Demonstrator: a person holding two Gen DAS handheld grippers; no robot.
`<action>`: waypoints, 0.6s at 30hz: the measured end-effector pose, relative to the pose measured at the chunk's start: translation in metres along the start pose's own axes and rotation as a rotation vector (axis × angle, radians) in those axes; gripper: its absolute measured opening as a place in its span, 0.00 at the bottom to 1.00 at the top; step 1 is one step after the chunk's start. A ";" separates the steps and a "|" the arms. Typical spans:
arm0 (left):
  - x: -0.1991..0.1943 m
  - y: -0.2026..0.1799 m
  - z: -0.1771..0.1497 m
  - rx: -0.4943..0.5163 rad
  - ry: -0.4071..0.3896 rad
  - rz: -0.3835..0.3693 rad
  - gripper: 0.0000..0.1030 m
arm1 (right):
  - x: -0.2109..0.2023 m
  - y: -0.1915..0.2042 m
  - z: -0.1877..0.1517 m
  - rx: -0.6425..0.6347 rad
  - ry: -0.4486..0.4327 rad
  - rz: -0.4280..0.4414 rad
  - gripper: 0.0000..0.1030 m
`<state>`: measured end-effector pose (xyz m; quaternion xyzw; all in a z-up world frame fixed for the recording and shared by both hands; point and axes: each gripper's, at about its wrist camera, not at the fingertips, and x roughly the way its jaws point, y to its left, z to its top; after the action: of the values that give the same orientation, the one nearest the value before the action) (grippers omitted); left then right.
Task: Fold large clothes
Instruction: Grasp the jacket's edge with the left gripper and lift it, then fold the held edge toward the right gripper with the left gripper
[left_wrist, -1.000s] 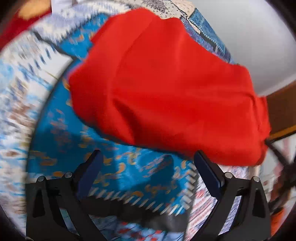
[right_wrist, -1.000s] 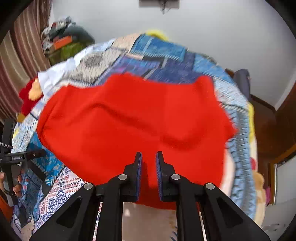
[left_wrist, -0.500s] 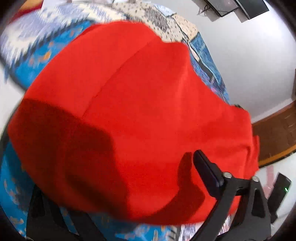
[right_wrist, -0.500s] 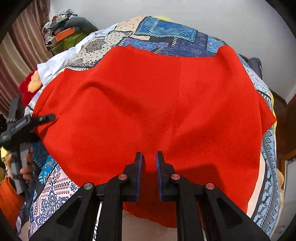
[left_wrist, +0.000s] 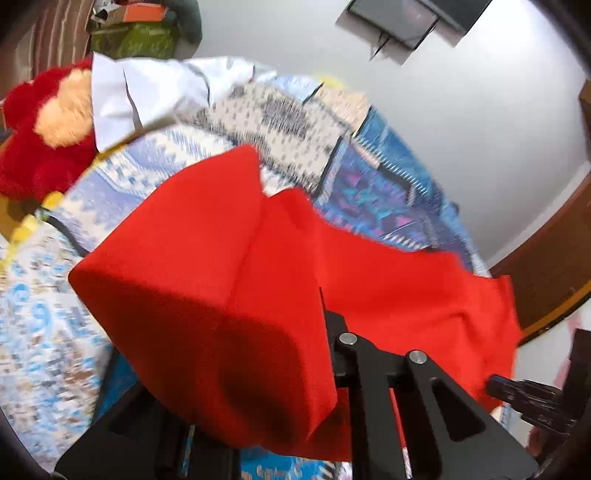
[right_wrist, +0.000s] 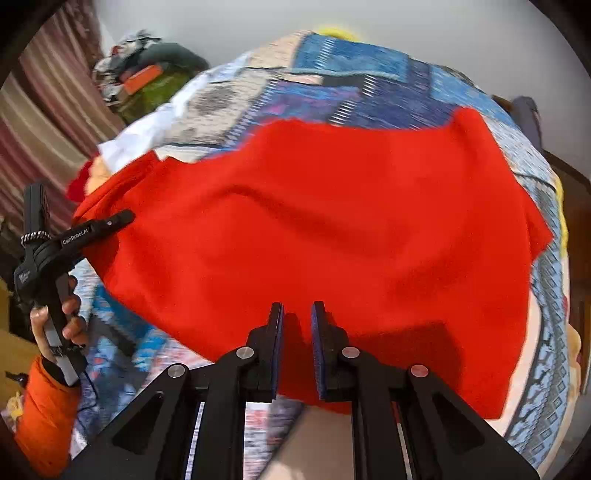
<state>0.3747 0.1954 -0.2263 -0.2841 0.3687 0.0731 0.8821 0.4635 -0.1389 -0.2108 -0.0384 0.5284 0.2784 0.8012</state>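
Red garment (right_wrist: 332, 229) lies spread across the patterned bedspread (right_wrist: 351, 74), its near hem pinched between your right tongs (right_wrist: 297, 321), which are nearly together on the cloth, and its left edge draped over your left tongs (left_wrist: 325, 369), whose state you cannot tell because fabric hides the fingers. To fold well, lift both held edges level and carry them together toward the far hem, keeping the cloth taut so no crease sets. Only the right wrist view shows the whole spread and your left hand (right_wrist: 62, 321); only the left shows the wall screen (left_wrist: 406, 18).
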 end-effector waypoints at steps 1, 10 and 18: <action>-0.009 -0.001 0.000 0.007 -0.009 -0.003 0.13 | -0.002 0.011 0.002 -0.013 -0.003 0.013 0.09; -0.061 0.036 -0.022 0.050 -0.053 0.107 0.13 | 0.046 0.107 0.004 -0.080 0.078 0.157 0.09; -0.065 0.036 -0.031 0.126 -0.082 0.194 0.13 | 0.114 0.139 -0.021 -0.113 0.210 0.150 0.09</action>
<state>0.2969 0.2130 -0.2148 -0.1878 0.3620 0.1466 0.9012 0.4117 0.0167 -0.2869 -0.0728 0.5943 0.3614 0.7147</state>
